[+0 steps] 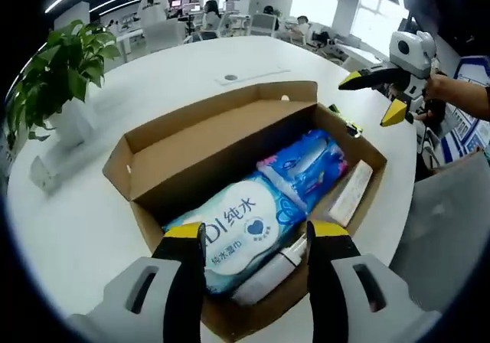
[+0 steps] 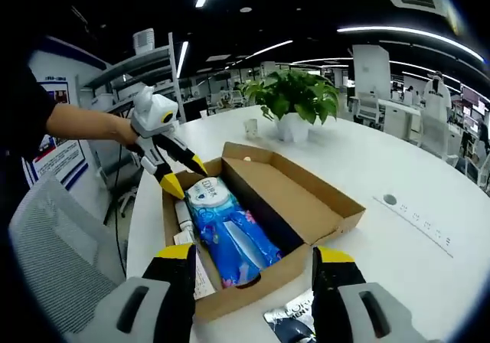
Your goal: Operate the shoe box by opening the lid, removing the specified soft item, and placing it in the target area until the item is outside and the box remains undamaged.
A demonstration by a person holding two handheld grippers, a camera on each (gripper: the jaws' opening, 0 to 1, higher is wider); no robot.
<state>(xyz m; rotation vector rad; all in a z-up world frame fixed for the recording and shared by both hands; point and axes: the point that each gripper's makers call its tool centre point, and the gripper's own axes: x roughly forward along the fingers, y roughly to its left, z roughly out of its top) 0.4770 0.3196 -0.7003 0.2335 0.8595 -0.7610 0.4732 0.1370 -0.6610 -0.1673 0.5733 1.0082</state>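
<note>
Yellow-tipped left hand-held gripper right up close, jaws spread wide, straddling the near end of the open shoe box without gripping anything. Inside the box, nearest the jaws: white-and-blue wet wipes pack lying flat, soft, not yet lifted out. Just beyond it, blue patterned pack, touching the first. Along the right wall, a slim white tube. Lid flap folded back on the left side. Box sitting on the white round table, potted plant near the table's left edge. Far right, right hand-held gripper hovering off the box's far corner, jaws parted, holding nothing. Over in the right gripper view, a silvery packet on the table against the box's near wall.
</note>
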